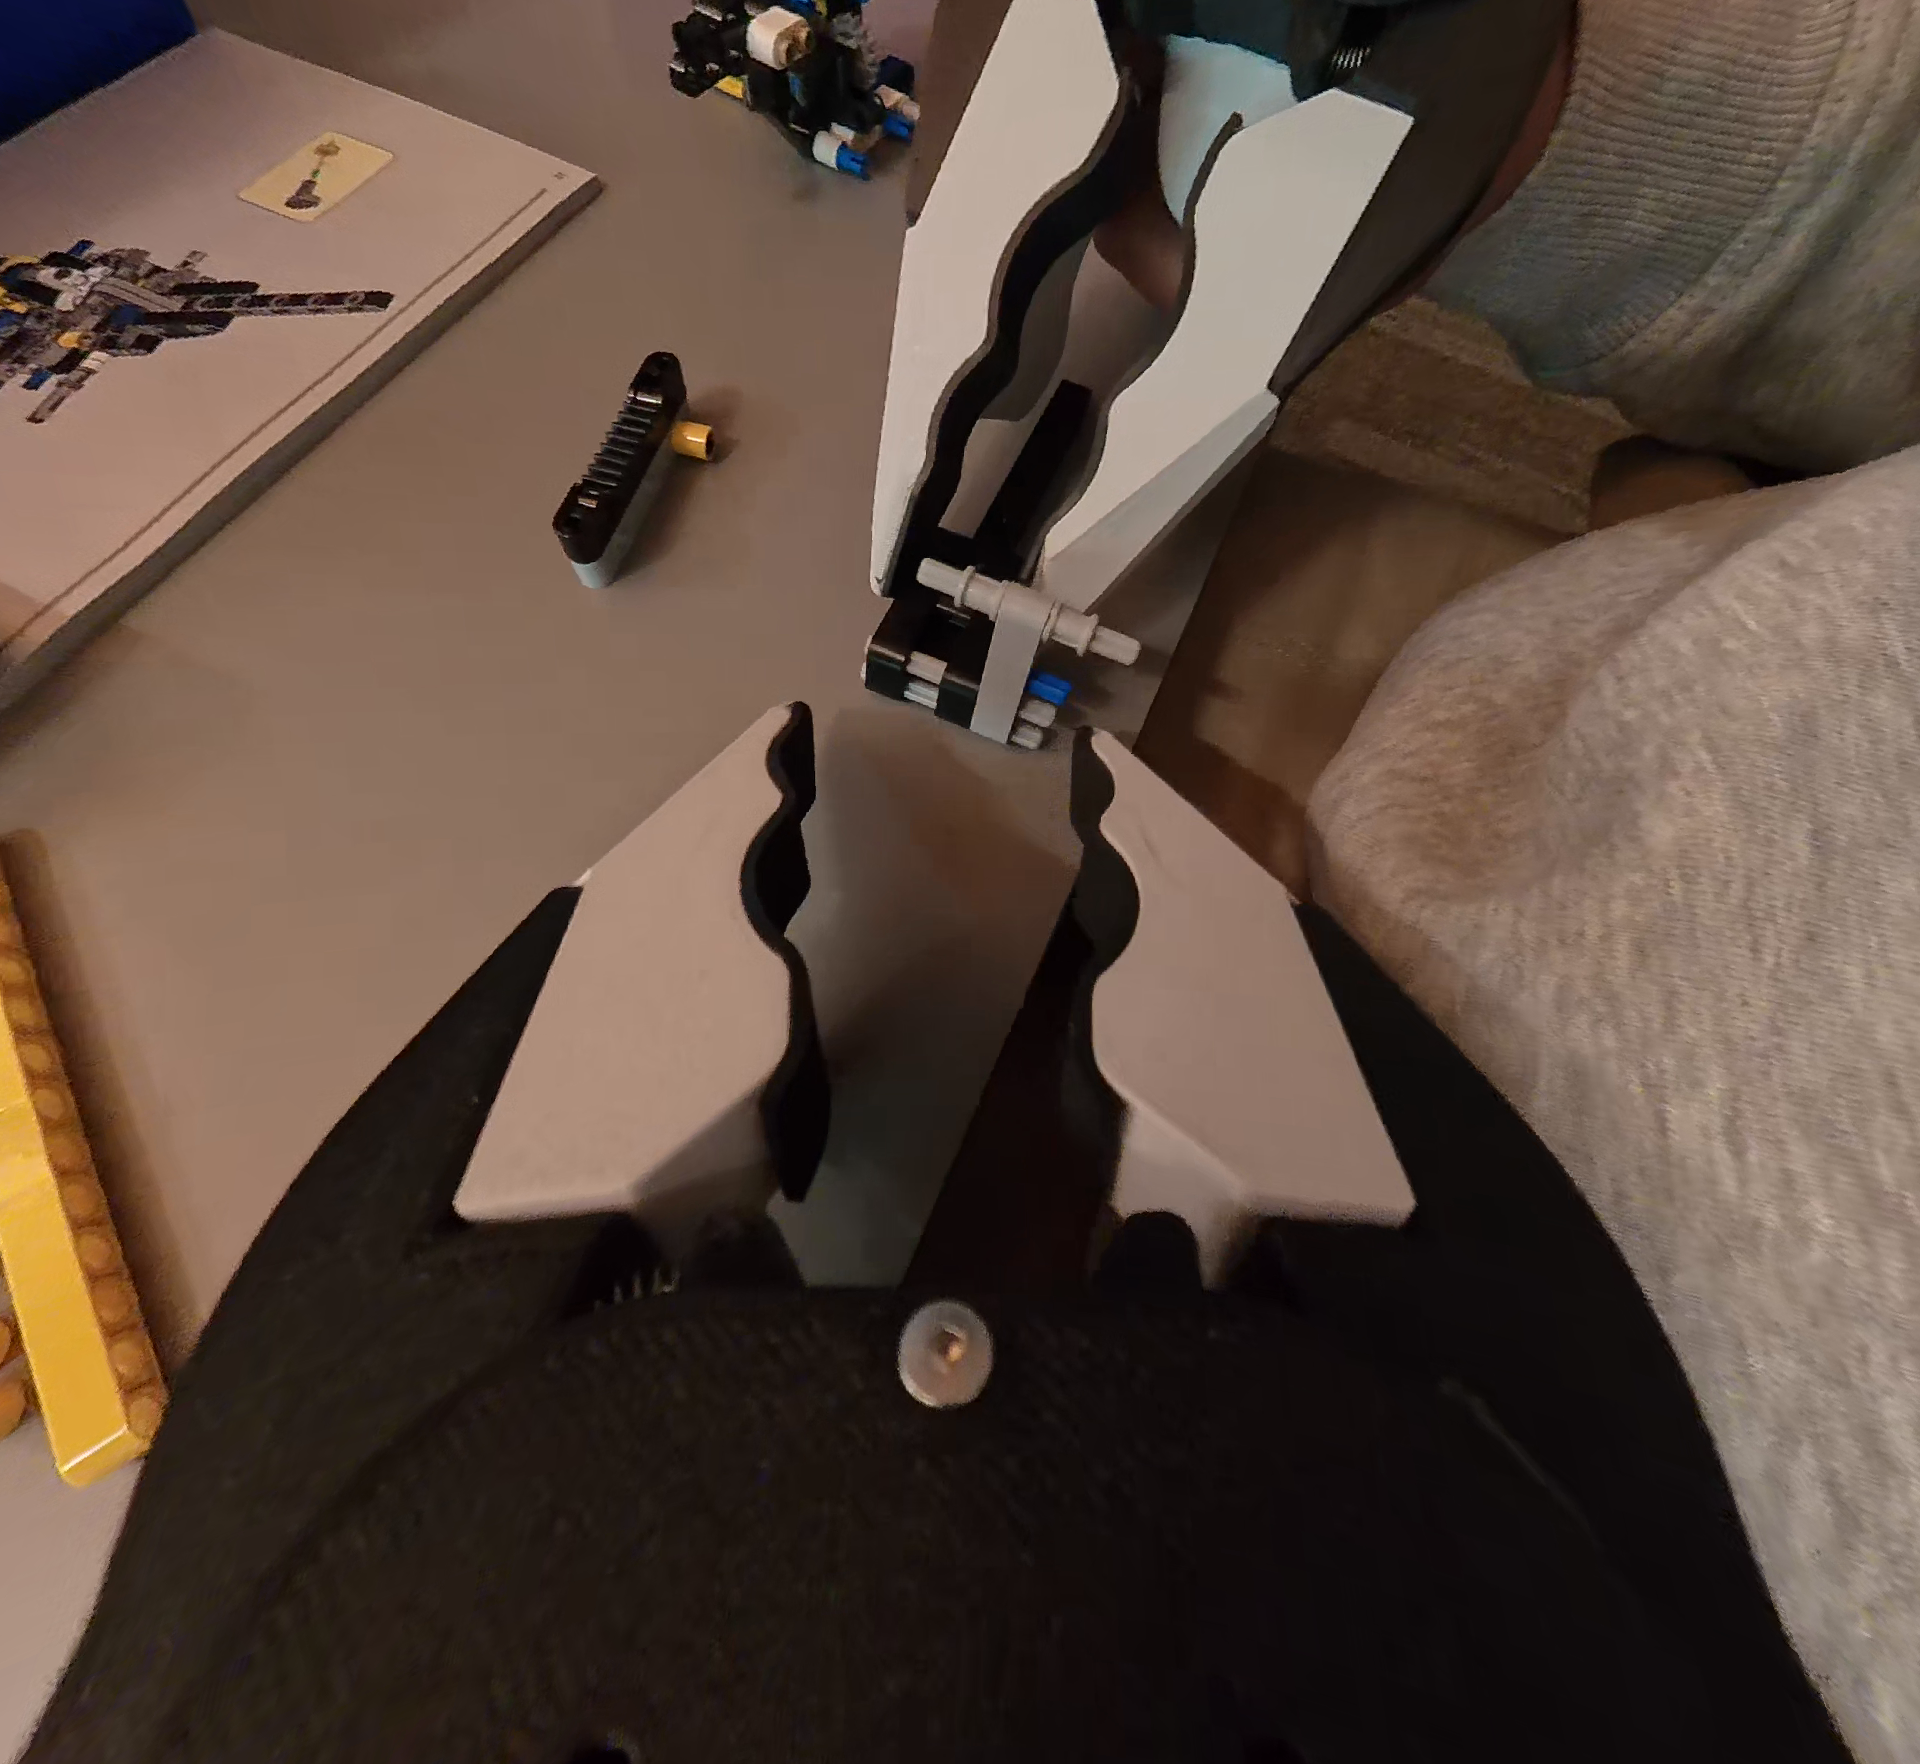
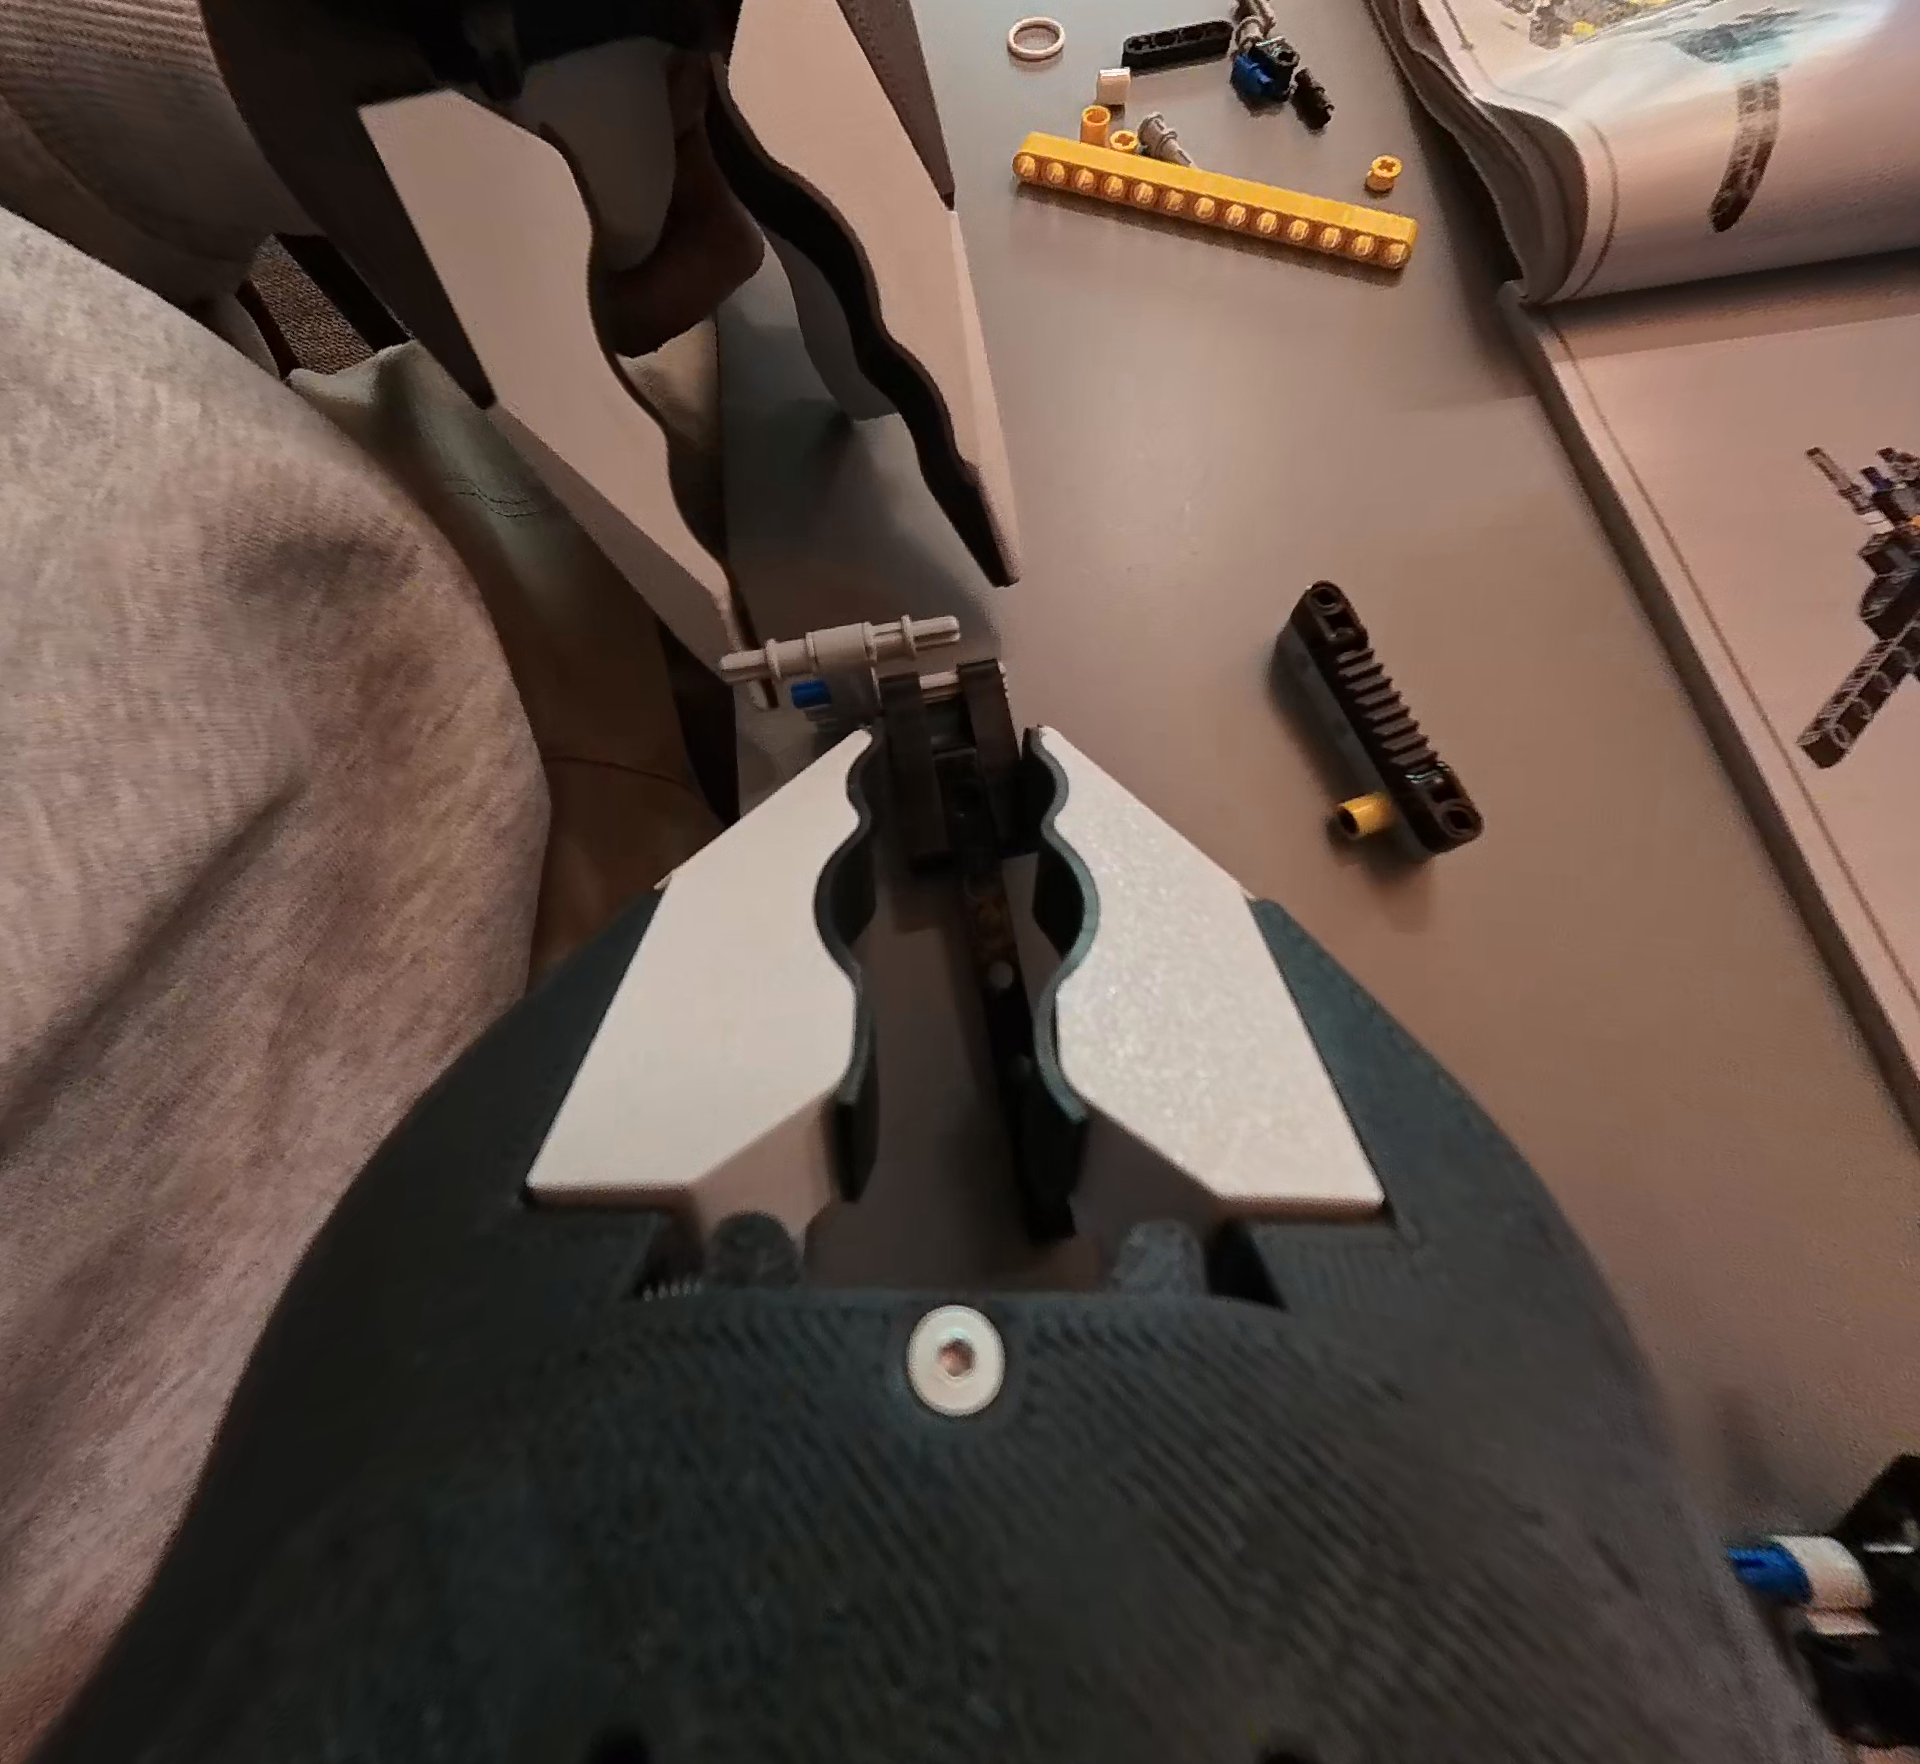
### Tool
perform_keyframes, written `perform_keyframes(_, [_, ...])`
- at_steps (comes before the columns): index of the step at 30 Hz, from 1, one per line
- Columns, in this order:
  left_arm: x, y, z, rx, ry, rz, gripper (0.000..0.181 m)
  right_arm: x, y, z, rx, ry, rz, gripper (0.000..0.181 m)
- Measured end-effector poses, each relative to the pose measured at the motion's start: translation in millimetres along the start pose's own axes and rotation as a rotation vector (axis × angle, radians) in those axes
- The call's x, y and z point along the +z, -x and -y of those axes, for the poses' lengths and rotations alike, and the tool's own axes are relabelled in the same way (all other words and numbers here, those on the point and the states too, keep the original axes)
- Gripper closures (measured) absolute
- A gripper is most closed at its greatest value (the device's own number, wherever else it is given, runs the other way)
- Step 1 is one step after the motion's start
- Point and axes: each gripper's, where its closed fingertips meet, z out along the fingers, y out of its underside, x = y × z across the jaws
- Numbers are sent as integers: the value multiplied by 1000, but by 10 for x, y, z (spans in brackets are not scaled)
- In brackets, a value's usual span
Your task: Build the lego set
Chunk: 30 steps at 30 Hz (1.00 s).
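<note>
My right gripper (image 2: 951,743) is shut on a small sub-assembly (image 2: 862,649) made of black beams, a grey cross-axle connector and blue pins. It holds it above the table's near edge. In the left wrist view the right gripper (image 1: 971,571) comes in from the top with the sub-assembly (image 1: 1003,665) sticking out of its tips. My left gripper (image 1: 940,738) is open and empty, with its tips just short of the sub-assembly on either side. It shows from above in the right wrist view (image 2: 862,592).
A black gear rack with a yellow bush (image 1: 623,467) lies on the grey table (image 1: 468,779). A partial model (image 1: 795,21) stands farther back. Open instruction booklets (image 1: 260,312) lie beside it. A long yellow beam (image 2: 1216,202) and small loose parts (image 2: 1262,52) lie beyond. Grey sleeves (image 1: 1610,987) flank the grippers. Both grippers' tips are close together, under 4 cm apart.
</note>
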Motion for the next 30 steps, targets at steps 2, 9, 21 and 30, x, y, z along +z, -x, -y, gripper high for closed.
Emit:
perform_keyframes(2, [2, -3, 9, 4, -4, 1, 135, 0, 0, 0, 1, 0, 1, 156])
perform_keyframes(9, [-17, 45, 22, -19, -16, 11, 135, -2, 5, -1, 0, 1, 6, 156])
perform_keyframes(21, [-3, 65, 44, -32, -29, 30, 139, -2, 11, 1, -5, 1, 6, 156])
perform_keyframes(30, [14, 83, 44, -43, -29, 44, 142, -1, 13, 2, -6, 2, 7, 156])
